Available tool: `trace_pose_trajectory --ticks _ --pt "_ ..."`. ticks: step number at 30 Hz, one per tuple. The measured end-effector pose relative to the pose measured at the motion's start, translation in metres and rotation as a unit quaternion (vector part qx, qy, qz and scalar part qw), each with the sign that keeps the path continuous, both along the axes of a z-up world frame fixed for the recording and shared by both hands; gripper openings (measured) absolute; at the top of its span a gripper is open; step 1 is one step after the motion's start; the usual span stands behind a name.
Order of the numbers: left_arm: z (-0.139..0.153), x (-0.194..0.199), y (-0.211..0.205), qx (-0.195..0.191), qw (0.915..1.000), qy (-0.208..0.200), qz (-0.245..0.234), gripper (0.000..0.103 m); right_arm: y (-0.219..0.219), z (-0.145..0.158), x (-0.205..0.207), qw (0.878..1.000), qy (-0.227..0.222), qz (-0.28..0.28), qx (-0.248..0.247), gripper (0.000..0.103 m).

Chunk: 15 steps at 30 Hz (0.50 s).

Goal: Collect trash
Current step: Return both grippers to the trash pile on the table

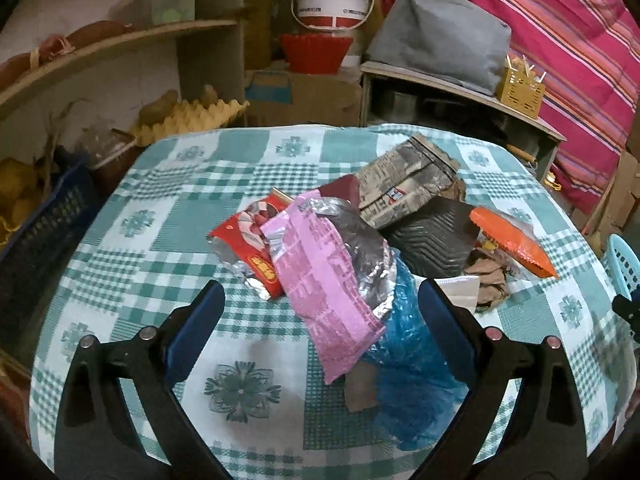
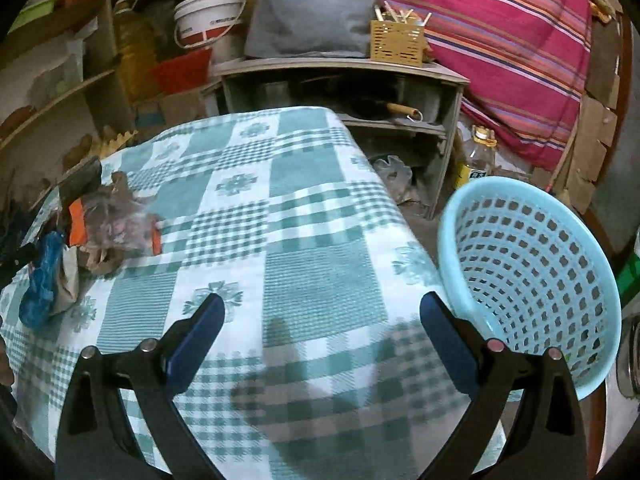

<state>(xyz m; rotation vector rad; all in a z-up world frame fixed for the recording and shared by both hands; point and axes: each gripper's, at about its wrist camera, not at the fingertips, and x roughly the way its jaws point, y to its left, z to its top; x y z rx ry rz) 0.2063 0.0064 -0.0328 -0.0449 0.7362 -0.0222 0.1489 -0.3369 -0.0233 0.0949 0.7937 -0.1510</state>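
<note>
A heap of trash lies mid-table in the left wrist view: a pink wrapper (image 1: pixel 328 280) with foil lining, a red snack packet (image 1: pixel 250 240), a blue plastic bag (image 1: pixel 416 368), a folded newspaper (image 1: pixel 404 180), a black ribbed piece (image 1: pixel 434 240) and an orange packet (image 1: pixel 512 244). My left gripper (image 1: pixel 322 308) is open, its fingers straddling the pink wrapper and blue bag from the near side. My right gripper (image 2: pixel 322 312) is open over bare cloth, holding nothing. A light blue perforated basket (image 2: pixel 532 272) stands tilted off the table's right edge, beside the right finger. The trash heap (image 2: pixel 88 232) shows at the far left there.
The table wears a green-and-white checked cloth (image 1: pixel 152 240). Behind it are shelves, a white bucket (image 1: pixel 332 0), a red bowl, an egg tray (image 1: pixel 192 116), a grey cushion (image 1: pixel 436 32) on a low cabinet and striped pink fabric. A dark blue crate (image 1: pixel 44 232) sits left of the table. A bottle (image 2: pixel 478 156) stands on the floor.
</note>
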Motion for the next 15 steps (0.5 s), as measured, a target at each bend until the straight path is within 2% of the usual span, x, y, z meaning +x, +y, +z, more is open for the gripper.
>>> trace_pose_trajectory --ticks 4,6,8,11,13,15 --pt "-0.003 0.001 0.000 -0.009 0.9999 0.006 -0.010 0.079 0.006 0.000 0.004 1.000 0.003 0.003 0.000 0.096" --pt "-0.005 0.003 0.002 -0.016 0.9996 0.014 -0.016 0.065 0.008 0.000 0.006 1.000 0.004 0.004 -0.002 0.096" --pt "-0.008 0.002 0.006 -0.026 0.9992 0.022 -0.019 0.057 0.011 0.000 0.006 1.000 0.005 0.005 -0.001 0.096" --pt "-0.005 -0.005 0.013 -0.040 0.9989 0.017 -0.019 0.052 0.017 0.000 0.008 1.000 0.004 0.010 0.001 0.096" --pt "-0.003 -0.009 0.016 -0.042 0.9988 0.012 -0.022 0.046 0.023 0.001 0.009 1.000 0.003 0.018 -0.001 0.096" --pt "-0.001 -0.010 0.017 -0.044 0.9986 0.013 -0.025 0.029 0.029 0.002 0.010 1.000 0.003 0.024 -0.003 0.096"
